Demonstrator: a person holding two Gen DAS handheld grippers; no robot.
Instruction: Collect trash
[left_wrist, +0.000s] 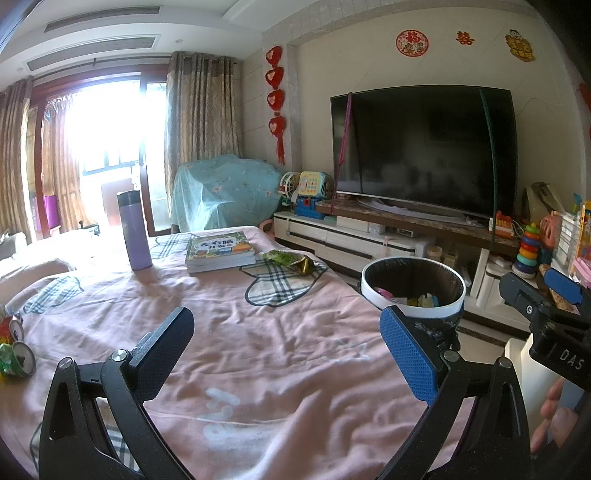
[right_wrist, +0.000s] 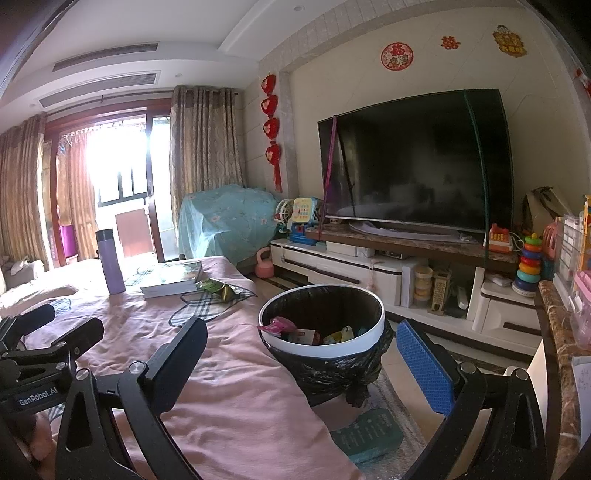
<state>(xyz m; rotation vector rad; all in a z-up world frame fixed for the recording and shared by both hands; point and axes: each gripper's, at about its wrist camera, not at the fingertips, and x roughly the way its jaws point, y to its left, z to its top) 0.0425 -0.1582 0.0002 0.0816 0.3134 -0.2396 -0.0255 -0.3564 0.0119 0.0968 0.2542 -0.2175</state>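
While both grippers' fingers gape empty, wrapper lies beside bin.

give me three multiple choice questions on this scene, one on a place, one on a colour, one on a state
1. Where does the snack wrapper lie?
A. inside the bin
B. on the table, right of the books
C. on top of the flask

2. What colour is the flask?
A. purple with a dark lid
B. red
C. all white

3. How stands the left gripper?
A. shut on a can
B. shut on nothing
C. open and holding nothing

Answers: 1 B, the wrapper rests on the cloth beside the books, apart from the bin. 2 A, its body is lilac under a dark top. 3 C, its fingers stand wide apart over bare cloth.
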